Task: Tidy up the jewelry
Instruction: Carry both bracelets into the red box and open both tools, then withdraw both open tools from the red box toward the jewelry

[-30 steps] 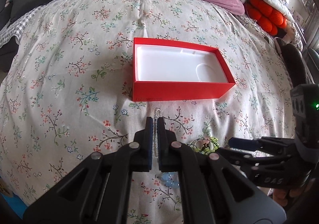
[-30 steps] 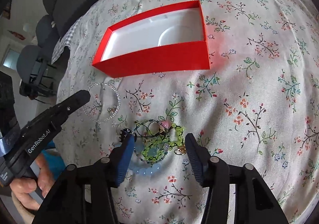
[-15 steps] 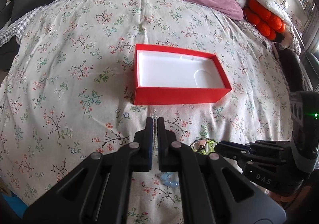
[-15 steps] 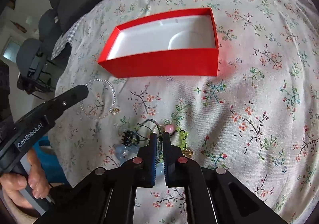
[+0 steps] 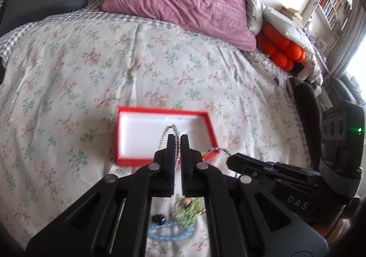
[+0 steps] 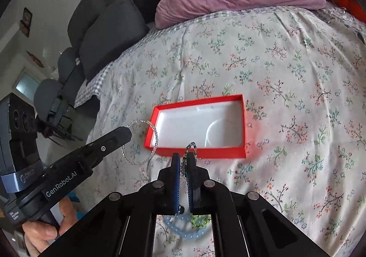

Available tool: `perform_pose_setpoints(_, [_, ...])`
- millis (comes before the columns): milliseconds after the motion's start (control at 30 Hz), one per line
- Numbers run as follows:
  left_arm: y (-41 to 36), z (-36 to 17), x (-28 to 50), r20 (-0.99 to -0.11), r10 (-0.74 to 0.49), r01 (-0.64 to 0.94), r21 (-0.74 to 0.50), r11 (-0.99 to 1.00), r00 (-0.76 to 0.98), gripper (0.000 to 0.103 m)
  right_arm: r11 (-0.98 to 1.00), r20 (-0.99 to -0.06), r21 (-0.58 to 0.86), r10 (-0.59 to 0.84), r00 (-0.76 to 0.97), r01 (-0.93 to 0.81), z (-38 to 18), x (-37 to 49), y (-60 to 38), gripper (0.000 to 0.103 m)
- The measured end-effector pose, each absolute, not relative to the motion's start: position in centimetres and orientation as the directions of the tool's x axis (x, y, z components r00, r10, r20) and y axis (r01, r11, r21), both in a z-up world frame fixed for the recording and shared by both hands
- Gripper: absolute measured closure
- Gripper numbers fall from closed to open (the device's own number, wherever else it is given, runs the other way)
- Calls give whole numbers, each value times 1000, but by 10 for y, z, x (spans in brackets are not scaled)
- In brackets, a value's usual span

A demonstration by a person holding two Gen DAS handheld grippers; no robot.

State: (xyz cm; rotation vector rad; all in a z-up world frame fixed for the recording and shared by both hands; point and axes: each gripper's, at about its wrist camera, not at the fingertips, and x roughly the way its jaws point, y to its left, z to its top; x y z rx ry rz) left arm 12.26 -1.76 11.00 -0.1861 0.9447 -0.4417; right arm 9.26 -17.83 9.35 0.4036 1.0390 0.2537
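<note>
An open red box (image 5: 164,158) with a white lining (image 6: 183,124) lies on the floral bedspread. My left gripper (image 5: 177,136) is shut on a clear crystal bead bracelet (image 5: 163,136) and holds it above the box's near side; the bracelet (image 6: 155,135) also hangs at the box's left edge in the right wrist view. My right gripper (image 6: 184,156) is shut on a dark green beaded bracelet (image 6: 191,146), lifted just in front of the box. Other jewelry stays on the bed below: a light blue bead bracelet (image 6: 180,229), a green one (image 5: 189,211) and a small black piece (image 5: 159,219).
A purple pillow (image 5: 183,0) and dark grey cushions (image 6: 109,28) lie at the head of the bed. An orange plush (image 5: 281,51) sits at the right. The right gripper's body (image 5: 297,183) is close to my left gripper.
Both grippers have risen from the bed and moved toward the box, each carrying a bracelet. The right gripper closed on the dark green bracelet within the last second.
</note>
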Motion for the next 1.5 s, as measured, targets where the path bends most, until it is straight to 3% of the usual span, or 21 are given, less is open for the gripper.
perform_pose_setpoints(133, [-23, 92, 142, -695, -520, 298, -426, 854, 497, 98, 912, -773, 410, 344, 533, 6, 98, 107, -190, 97])
perform_pose_setpoints(233, [-24, 67, 154, -721, -493, 271, -412, 870, 486, 98, 923, -771, 383, 307, 558, 22, 95, 118, -195, 97])
perform_pose_setpoints(533, [-18, 32, 167, -828, -284, 199, -213, 957, 484, 98, 911, -754, 411, 360, 550, -33, 78, 143, -170, 97])
perform_pose_setpoints(667, [-18, 29, 168, -835, -231, 201, -148, 968, 499, 98, 907, -756, 417, 382, 532, -57, 63, 155, -159, 97])
perform_pose_setpoints(833, [-20, 26, 170, -841, -171, 191, -83, 978, 513, 98, 946, -818, 325, 292, 495, -20, 34, 162, -166, 97])
perform_pose_setpoints(1000, [-22, 31, 167, -833, -152, 194, -55, 979, 532, 98, 953, -823, 302, 267, 501, -10, 32, 162, -175, 96])
perform_pose_setpoints(1067, [-24, 34, 164, -826, -141, 199, -36, 979, 545, 98, 959, -825, 284, 251, 506, -13, 34, 161, -176, 91])
perform_pose_setpoints(1167, [-26, 39, 159, -822, -139, 215, -21, 976, 552, 86, 962, -830, 271, 246, 501, -24, 39, 156, -177, 89])
perform_pose_setpoints(1233, [-27, 44, 154, -814, -129, 219, -2, 976, 566, 64, 968, -833, 248, 228, 504, -29, 44, 150, -178, 82])
perform_pose_setpoints(1267, [-27, 46, 151, -810, -124, 220, 7, 976, 574, 58, 973, -835, 226, 212, 508, -33, 47, 147, -179, 75])
perform_pose_setpoints(1300, [-26, 48, 148, -804, -120, 219, 13, 976, 582, 50, 977, -836, 211, 200, 510, -37, 48, 144, -179, 60])
perform_pose_setpoints(1367, [-25, 53, 144, -800, -118, 221, 18, 975, 588, 45, 981, -828, 188, 181, 530, -40, 54, 135, -180, 33])
perform_pose_setpoints(1500, [-23, 59, 134, -806, -113, 222, 22, 975, 580, 32, 988, -818, 146, 147, 556, -47, 65, 121, -182, 32])
